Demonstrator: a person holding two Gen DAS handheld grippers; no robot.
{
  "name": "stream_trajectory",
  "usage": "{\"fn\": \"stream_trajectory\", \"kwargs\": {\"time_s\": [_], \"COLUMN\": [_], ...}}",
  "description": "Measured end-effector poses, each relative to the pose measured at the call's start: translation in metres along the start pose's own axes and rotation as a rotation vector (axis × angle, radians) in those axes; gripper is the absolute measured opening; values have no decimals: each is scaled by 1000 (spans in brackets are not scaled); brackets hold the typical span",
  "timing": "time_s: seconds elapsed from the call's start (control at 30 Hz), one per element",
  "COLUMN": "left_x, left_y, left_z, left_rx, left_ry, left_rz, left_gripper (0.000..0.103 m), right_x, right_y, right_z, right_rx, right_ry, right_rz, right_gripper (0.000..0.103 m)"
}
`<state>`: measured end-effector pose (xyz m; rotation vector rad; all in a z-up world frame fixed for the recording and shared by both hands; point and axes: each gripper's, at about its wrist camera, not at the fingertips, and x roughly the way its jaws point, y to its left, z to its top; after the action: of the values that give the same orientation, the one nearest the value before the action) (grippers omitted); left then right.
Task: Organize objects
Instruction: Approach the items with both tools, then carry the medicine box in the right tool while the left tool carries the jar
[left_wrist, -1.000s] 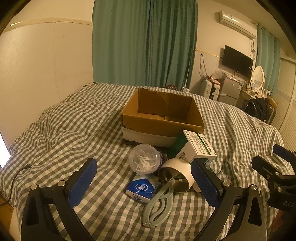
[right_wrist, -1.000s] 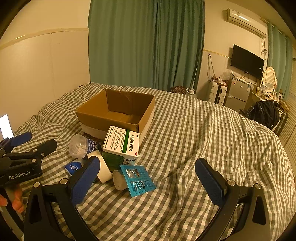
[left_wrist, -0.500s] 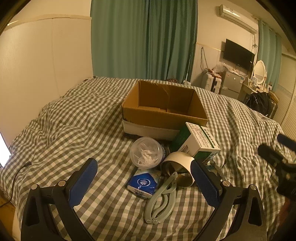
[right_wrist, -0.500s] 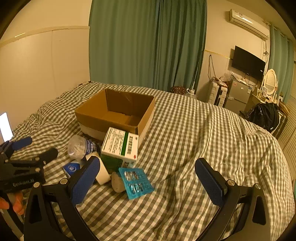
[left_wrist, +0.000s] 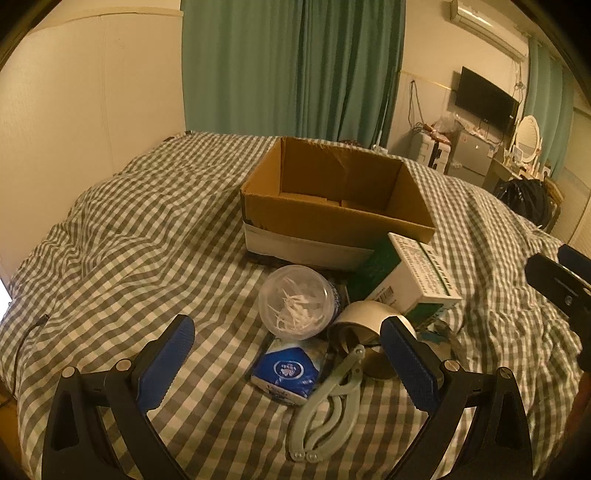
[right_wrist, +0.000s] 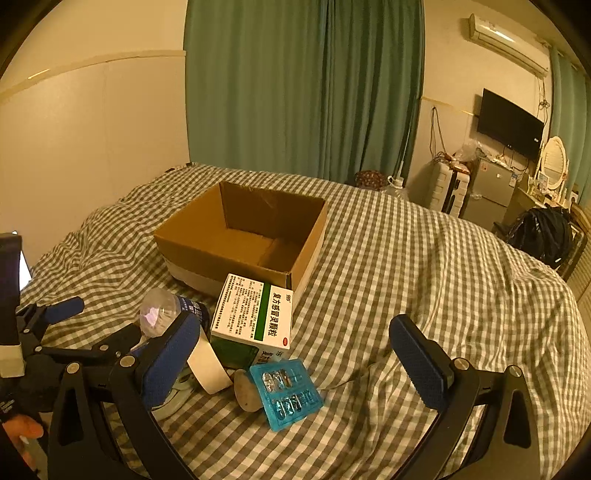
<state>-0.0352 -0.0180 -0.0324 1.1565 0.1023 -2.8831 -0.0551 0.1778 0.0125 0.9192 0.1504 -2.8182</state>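
Observation:
An empty open cardboard box (left_wrist: 334, 206) (right_wrist: 240, 240) sits on the checked bedspread. Just in front of it lies a heap: a clear tub of white picks (left_wrist: 295, 301), a blue tissue pack (left_wrist: 286, 371), a roll of tape (left_wrist: 364, 328) (right_wrist: 205, 360), a pale green clip (left_wrist: 330, 406) and a white and green medicine box (left_wrist: 413, 278) (right_wrist: 255, 314). A blue blister pack (right_wrist: 286, 387) leans on a small cylinder (right_wrist: 245, 393). My left gripper (left_wrist: 288, 360) is open, straddling the tissue pack and tape. My right gripper (right_wrist: 291, 363) is open above the blister pack.
The bedspread (right_wrist: 424, 277) is rumpled, with free room to the right of the heap. Green curtains (left_wrist: 288, 66) hang behind the bed. A TV (right_wrist: 509, 127), a small fridge and a black bag (right_wrist: 543, 232) stand at the far right. The other gripper shows at each view's edge.
Both grippers have moved forward toward the heap and the box, which now look larger. The right gripper's left finger now overlaps the tape roll. Both stay open.

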Motion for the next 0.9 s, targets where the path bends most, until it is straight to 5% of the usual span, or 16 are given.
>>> {"fn": "stream_trajectory", "kwargs": {"time_s": [0.4,0.7,0.8,0.9], "left_x": [69,101,112,113], "left_y": [-7,1,10,13], "left_z": [14,11,9,7], "left_rx": [75,55,-26,-66], "left_ry": [107,128,166,180], "left_rz": [-24,-52,-141,-215], "left_gripper": [103,101,91,69], "right_x": [47,109,124,137], "right_y": [-2,13,11,12], "right_z": [11,-1,-8,-18], "right_rx": [12,61,103,105], "right_ry": [81,229,286,328], "right_rz": [102,143,176,160], "right_gripper": [103,103,103,102]}}
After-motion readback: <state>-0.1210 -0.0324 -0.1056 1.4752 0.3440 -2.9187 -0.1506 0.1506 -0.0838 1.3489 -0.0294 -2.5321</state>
